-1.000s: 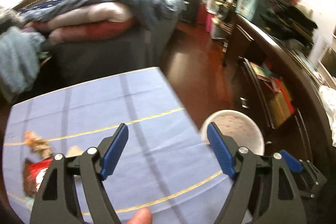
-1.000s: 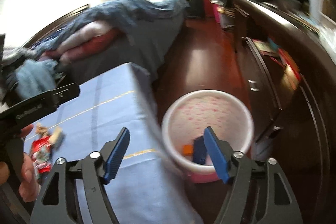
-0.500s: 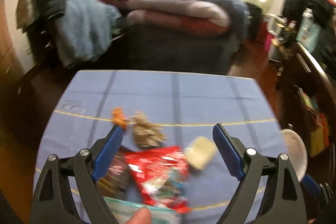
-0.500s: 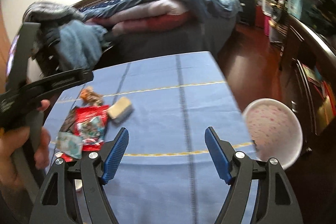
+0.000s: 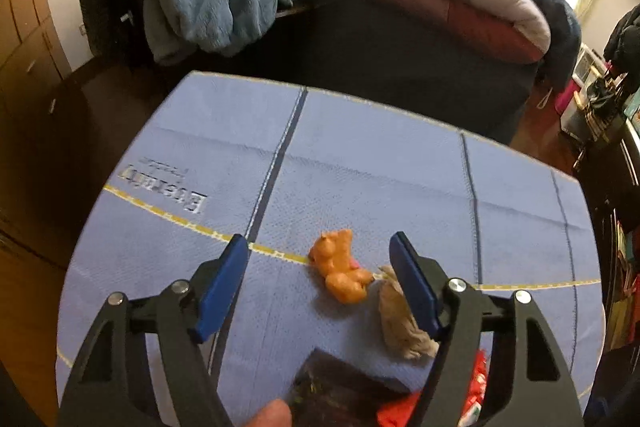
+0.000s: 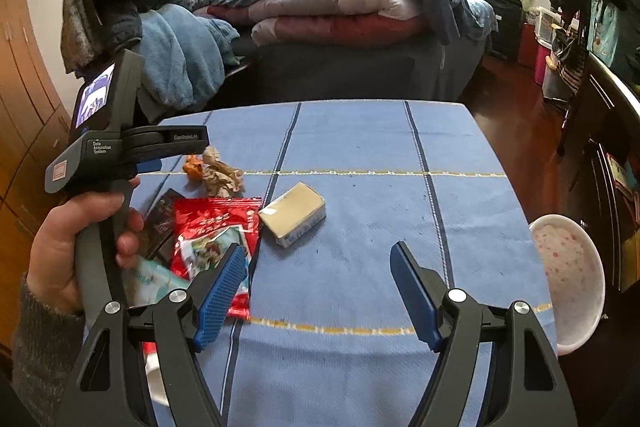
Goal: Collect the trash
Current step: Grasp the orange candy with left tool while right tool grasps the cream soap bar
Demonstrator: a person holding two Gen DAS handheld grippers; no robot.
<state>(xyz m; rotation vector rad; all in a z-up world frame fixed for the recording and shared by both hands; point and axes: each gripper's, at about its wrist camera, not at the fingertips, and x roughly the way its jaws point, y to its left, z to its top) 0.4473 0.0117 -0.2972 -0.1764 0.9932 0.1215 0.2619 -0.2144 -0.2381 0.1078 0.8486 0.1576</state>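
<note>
Blue tablecloth (image 6: 360, 267), left gripper (image 5: 320, 271) angled down, closing over orange scrap (image 5: 340, 271), right gripper (image 6: 318, 291) spread, empty.

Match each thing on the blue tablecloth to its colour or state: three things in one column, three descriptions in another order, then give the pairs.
Things
1. snack packet
2. small box
3. crumpled paper

Descriptions
A. beige, box-shaped, lying alone right of the pile
B. brownish, scrunched, beside an orange scrap
C. red and shiny, lying flat

Pairs: 1-C, 2-A, 3-B
</note>
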